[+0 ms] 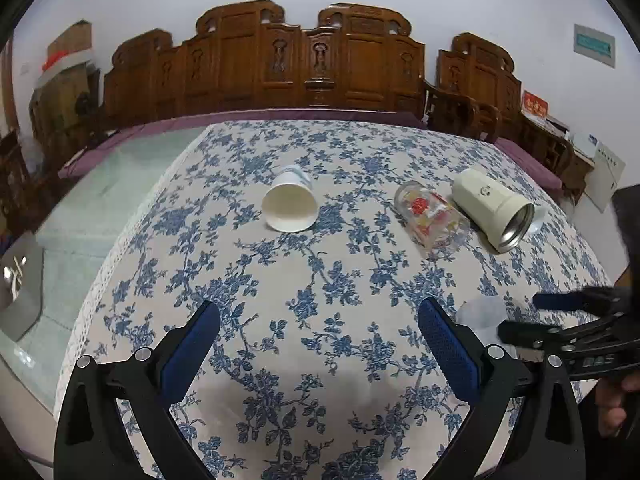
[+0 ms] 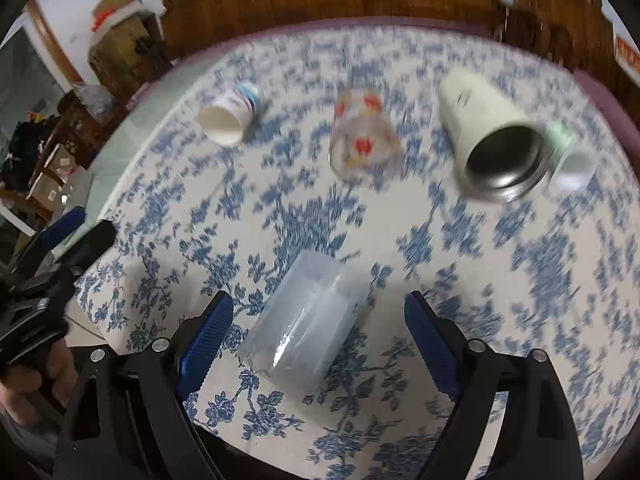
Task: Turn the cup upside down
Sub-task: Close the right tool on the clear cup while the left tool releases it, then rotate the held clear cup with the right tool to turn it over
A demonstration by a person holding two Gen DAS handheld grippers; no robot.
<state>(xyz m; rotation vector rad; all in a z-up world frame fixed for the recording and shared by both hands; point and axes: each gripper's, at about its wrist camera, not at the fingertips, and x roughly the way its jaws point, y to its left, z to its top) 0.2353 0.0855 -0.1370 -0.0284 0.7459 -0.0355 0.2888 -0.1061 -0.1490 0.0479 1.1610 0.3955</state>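
A translucent plastic cup (image 2: 308, 328) lies on its side on the blue floral tablecloth (image 2: 520, 280), between the open fingers of my right gripper (image 2: 318, 324), which do not touch it. In the left wrist view the same cup (image 1: 480, 314) shows faintly beside my right gripper (image 1: 520, 316). My left gripper (image 1: 320, 332) is open and empty above the cloth. Further back lie a white paper cup (image 1: 290, 204), a printed glass (image 1: 434, 216) and a cream steel-lined tumbler (image 1: 494, 210), all on their sides.
A small white and green cup (image 2: 570, 156) lies behind the tumbler (image 2: 492, 140). Carved wooden chairs (image 1: 304, 64) stand along the far side. The cloth's left edge (image 1: 116, 240) drops to a glass-topped surface. The right wrist view is motion-blurred.
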